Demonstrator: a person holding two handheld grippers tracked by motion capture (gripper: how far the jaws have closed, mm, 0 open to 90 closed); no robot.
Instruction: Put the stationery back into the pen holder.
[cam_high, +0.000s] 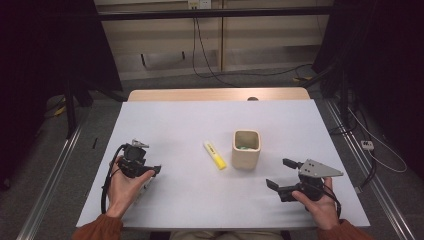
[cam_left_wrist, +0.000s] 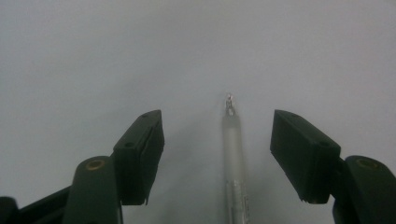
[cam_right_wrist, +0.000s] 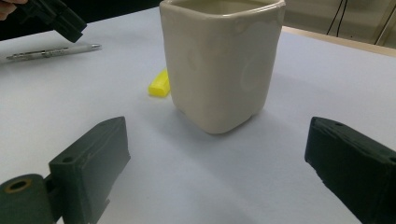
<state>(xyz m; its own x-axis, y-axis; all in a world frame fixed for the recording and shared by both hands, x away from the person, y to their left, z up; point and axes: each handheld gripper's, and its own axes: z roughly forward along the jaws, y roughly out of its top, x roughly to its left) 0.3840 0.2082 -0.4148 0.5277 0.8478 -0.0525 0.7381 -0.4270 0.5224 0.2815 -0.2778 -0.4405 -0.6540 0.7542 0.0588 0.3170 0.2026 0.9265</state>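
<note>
One pen (cam_left_wrist: 233, 154) lies between left gripper (cam_left_wrist: 217, 154) jaws, seemingly untouched.

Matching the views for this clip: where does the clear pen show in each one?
High view: under the left claw, hard to make out.
Left gripper view: clear pen lies between the open jaws, tip pointing up the picture.
Right gripper view: upper left, on the table.
Shared landmark: the left claw above the pen.
</note>
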